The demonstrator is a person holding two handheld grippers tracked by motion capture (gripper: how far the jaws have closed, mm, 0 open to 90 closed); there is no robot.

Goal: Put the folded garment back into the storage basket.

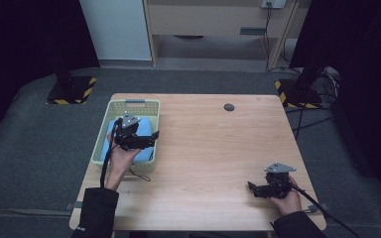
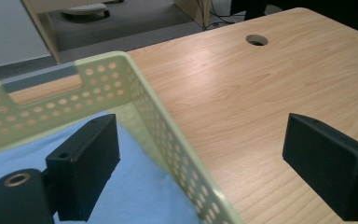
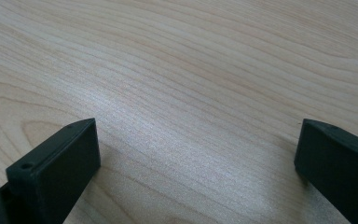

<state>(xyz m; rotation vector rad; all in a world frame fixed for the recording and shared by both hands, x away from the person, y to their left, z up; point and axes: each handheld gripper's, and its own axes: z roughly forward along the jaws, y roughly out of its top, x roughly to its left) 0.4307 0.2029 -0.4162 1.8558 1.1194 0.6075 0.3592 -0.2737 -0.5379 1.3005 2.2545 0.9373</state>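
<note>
left claw over basket, blue cloth inside

No readable text — no labels, brands, numbers.

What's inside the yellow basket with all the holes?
Something flat and light blue, maybe cloth, lies inside the basket. The left gripper hovers over it with open jaws, one either side of the basket wall. Anything under the blue thing is covered.
</note>
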